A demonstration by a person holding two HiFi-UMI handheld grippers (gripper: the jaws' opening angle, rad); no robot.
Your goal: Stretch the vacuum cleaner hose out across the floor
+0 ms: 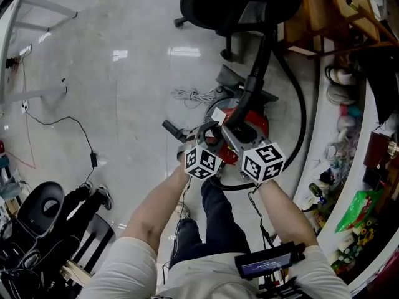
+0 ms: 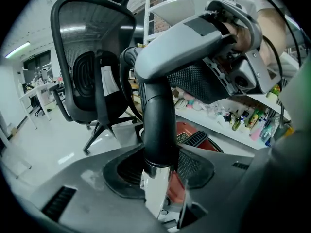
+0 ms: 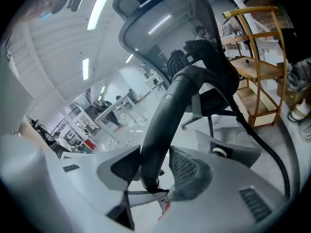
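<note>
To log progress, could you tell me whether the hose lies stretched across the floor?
Not stretched: the hose curves up off the floor, over the vacuum.

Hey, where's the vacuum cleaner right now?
In the head view the red vacuum cleaner sits on the floor right of centre, below the black office chair and left of the white shelf, its hose running up toward the chair.

Two grippers, the left gripper [image 2: 156, 178] and the right gripper [image 3: 153, 173]; one hose [image 1: 256, 73]; one red vacuum cleaner [image 1: 254, 124]; one office chair [image 1: 212, 5].
</note>
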